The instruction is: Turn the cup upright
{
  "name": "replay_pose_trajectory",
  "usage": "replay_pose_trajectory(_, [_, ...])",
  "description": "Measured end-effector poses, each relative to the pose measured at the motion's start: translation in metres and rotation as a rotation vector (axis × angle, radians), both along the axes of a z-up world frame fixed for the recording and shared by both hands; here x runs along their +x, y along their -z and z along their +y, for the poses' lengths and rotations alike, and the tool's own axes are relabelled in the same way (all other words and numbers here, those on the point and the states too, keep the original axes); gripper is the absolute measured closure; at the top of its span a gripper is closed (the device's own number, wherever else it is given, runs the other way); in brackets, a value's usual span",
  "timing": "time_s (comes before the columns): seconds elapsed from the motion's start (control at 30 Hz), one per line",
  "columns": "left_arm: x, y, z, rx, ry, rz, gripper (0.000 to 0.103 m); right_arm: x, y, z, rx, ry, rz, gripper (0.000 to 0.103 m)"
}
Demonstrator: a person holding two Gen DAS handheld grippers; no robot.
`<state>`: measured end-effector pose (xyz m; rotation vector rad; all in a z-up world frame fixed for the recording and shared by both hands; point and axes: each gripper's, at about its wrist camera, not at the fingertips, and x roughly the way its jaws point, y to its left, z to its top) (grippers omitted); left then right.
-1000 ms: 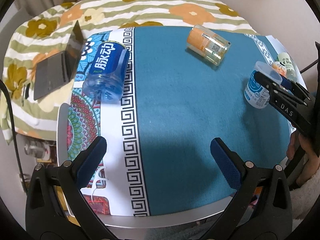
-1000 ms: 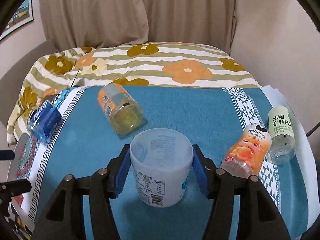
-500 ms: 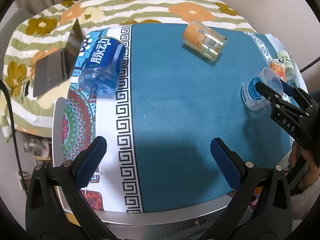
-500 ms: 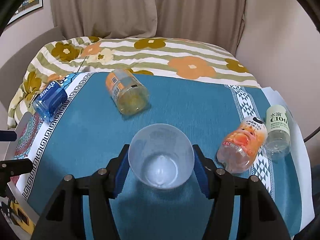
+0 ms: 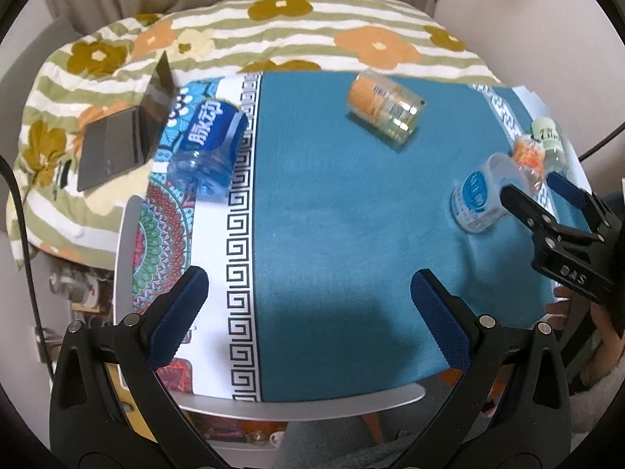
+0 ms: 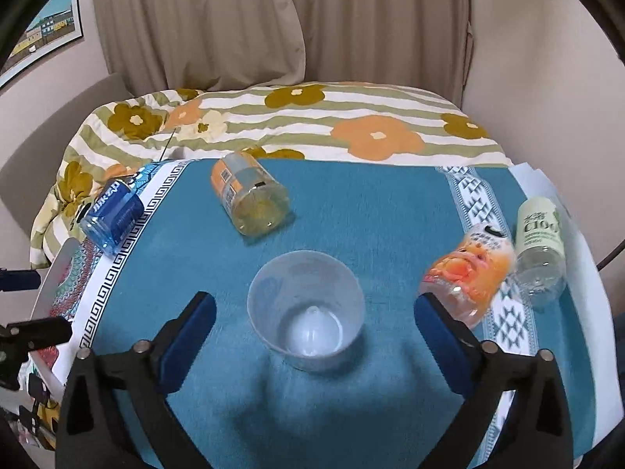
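Just let go of the cup [image 6: 306, 314]: right hand-held gripper [image 6: 312, 326] now wide open, empty, cup upright between its fingers. Best backed straight off the bench [image 6: 390, 211], no bumping.

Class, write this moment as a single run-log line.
cup: upright, mouth up, on cloth | right gripper: open, straddling cup, not touching | left gripper: open, empty
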<state>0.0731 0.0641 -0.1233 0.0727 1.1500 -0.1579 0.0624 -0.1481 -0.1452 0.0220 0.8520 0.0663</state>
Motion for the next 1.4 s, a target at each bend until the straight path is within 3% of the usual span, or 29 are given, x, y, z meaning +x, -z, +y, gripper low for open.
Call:
replay_pose_trajectory(0.23, [-0.018, -0.048, -0.018, -0.018, -0.035, -0.104, 0.0, -0.025, -0.051, -0.026, 0.006, 0.01, -0.004, 0.001])
replay_pose_trajectory(0.37, [-0.031, -0.074, -0.028, -0.029, -0.068, -0.174, 0.0, -0.04, -0.083, -0.038, -0.041, -0.004, -0.004, 0.001])
replay_pose_trajectory(0.57, [-0.053, -0.096, -0.043, -0.04, -0.09, -0.248, 0.0, -0.057, -0.109, -0.059, -0.05, 0.034, 0.013, 0.001])
replay_pose_trajectory(0.87, [-0.072, -0.101, -0.071, -0.013, -0.062, -0.306, 0.0, -0.071, -0.098, -0.077, -0.033, 0.091, 0.091, 0.001])
replay_pose_trajectory(1.4, [-0.07, -0.104, -0.085, -0.007, -0.042, -0.326, 0.0, -0.073, -0.101, -0.085, -0.031, 0.1, 0.079, 0.001])
